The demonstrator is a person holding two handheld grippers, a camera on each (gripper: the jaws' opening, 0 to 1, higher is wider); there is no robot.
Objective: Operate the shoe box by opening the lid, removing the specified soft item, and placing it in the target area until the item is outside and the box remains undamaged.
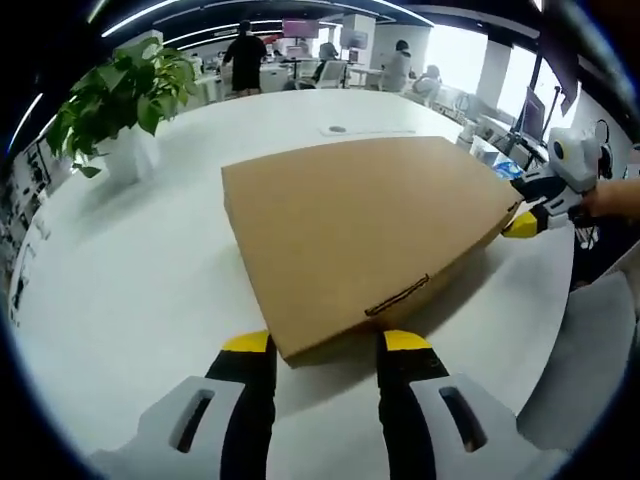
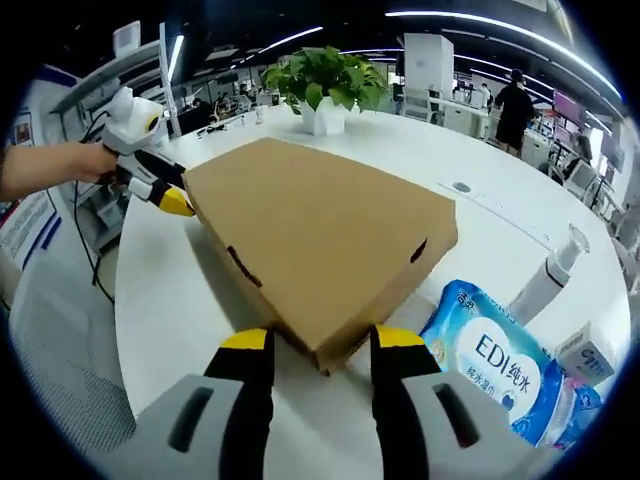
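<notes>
**Closed shoe box flanked by both grippers**

The cardboard shoe box (image 1: pixel 365 235) lies lid-down-shut on the white counter (image 1: pixel 130 280). The left gripper (image 1: pixel 327 342) and right gripper (image 2: pixel 311 338) each have jaws spread wide around opposite box corners, gripping nothing. A blue tissue pack (image 2: pixel 500 365) lies beside the box.

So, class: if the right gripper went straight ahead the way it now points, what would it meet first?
The right gripper would most likely meet the near corner of the cardboard box, which sits between its open fingers; whether they already touch is unclear.
</notes>
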